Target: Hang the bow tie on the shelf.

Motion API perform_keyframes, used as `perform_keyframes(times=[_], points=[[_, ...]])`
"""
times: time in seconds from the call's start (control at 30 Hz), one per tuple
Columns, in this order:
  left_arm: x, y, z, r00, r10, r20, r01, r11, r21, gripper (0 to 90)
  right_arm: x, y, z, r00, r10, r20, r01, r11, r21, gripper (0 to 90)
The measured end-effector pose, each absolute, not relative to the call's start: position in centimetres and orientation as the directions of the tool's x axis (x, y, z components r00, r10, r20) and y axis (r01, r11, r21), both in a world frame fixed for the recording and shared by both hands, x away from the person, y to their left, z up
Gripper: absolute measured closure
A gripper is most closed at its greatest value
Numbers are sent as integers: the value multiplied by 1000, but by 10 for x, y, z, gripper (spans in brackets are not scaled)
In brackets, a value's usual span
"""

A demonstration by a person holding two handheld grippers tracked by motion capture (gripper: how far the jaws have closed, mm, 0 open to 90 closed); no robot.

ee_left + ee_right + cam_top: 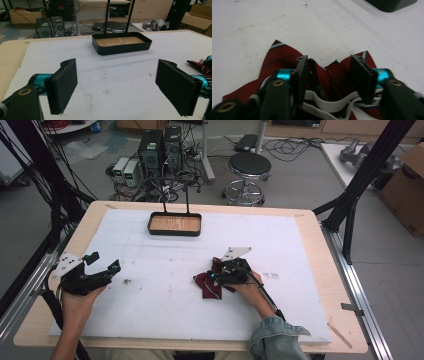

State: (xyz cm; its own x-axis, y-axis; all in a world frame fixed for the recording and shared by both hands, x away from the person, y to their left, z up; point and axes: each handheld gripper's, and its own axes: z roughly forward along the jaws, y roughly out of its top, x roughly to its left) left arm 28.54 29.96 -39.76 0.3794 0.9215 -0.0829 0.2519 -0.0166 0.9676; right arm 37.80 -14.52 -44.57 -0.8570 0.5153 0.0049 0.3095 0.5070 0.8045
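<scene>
White foam sheet [165,305] covers the wooden table, lab floor with cables, PC towers and a stool [248,167] at the top of the high view. Nearest you, lower right of centre in that view, your right gripper [214,279] sits down over the red striped bow tie [202,284]. In the right gripper view its jaws stand partly open, straddling the middle of the bow tie [279,56], with the white elastic strap [332,105] looping between them at the bottom of the frame. Nothing is pinched yet, as far as you can see. Lower left of the high view, your left gripper [107,268] hovers over bare foam, well apart from the tie; the left gripper view shows its jaws wide and empty. Farther off, upper centre, the black tray with the wood bottom [151,226] sits on the foam, empty.

Step in hand looks like the grasp on the tie. Next move likely calls for you to close the right jaws on the knot, catch fabric and not just the strap, then lift and carry toward the tray.
</scene>
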Motion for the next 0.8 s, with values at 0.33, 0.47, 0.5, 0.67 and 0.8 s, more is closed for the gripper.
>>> perform_keyframes(times=[0.33,0.47,0.5,0.67,0.8], points=[[287,296,-398,390,917,-84,253,-19,967,183,375,-153,-433,-828,560,-29,302,489,818,879],[288,296,-398,391,917,-83,252,-20,968,184,376,-162,-421,-803,596,15,312,399,862,880],[288,296,-398,391,917,-83,253,-20,967,184,376,-164,-416,-796,604,28,312,370,875,879],[289,294,-398,397,914,-83,255,-23,967,185,382,-164,-386,-780,623,50,291,291,911,879],[289,294,-398,399,913,-86,252,-19,967,185,392,-157,-370,-755,655,42,288,273,918,879]])
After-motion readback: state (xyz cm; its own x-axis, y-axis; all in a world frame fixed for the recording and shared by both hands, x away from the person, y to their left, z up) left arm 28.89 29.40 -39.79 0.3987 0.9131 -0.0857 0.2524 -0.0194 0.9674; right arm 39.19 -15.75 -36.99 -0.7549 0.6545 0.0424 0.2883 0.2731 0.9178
